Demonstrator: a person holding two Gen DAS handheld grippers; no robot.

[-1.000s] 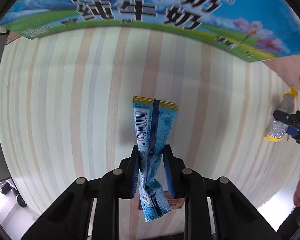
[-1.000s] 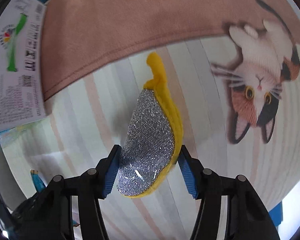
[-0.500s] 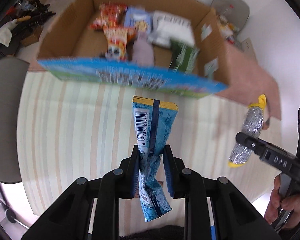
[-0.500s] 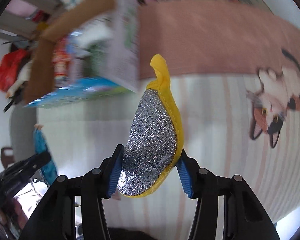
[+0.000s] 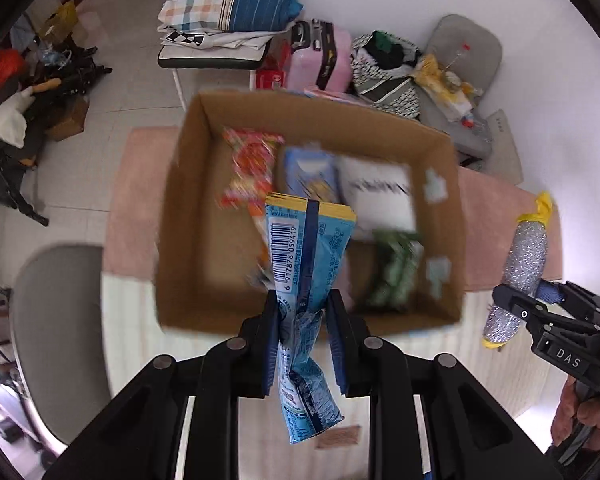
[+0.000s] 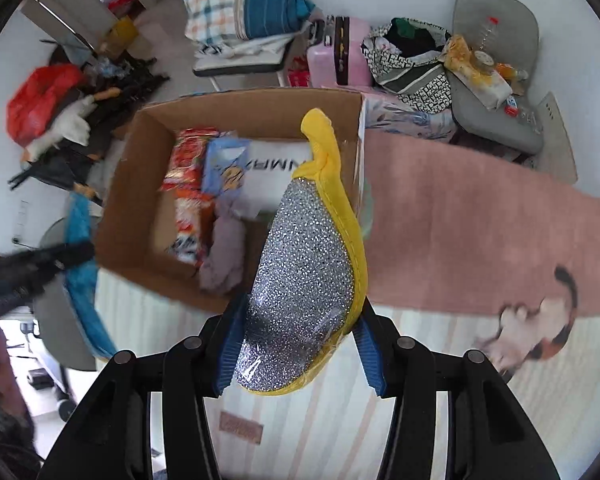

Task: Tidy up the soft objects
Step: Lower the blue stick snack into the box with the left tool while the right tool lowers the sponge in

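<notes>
My left gripper [image 5: 302, 320] is shut on a light blue snack packet [image 5: 306, 264] with a barcode, held high above the near wall of an open cardboard box [image 5: 188, 184]. My right gripper [image 6: 296, 344] is shut on a silver glitter pad with yellow trim [image 6: 304, 280], held above the table to the right of the box [image 6: 128, 184]. The pad [image 5: 522, 268] and right gripper [image 5: 536, 312] also show at the right of the left wrist view. The box holds red, blue, white and green packets.
The box stands on a pink cat-print mat [image 6: 480, 232] over a striped tablecloth [image 6: 520, 392]. A grey chair [image 5: 56, 320] is at the table's left. Beyond lie a pink suitcase [image 5: 320, 56], pillows, bags and clutter on the floor.
Both grippers have risen well above the table with their objects. The view went from the box's outer side to looking down into the open box.
</notes>
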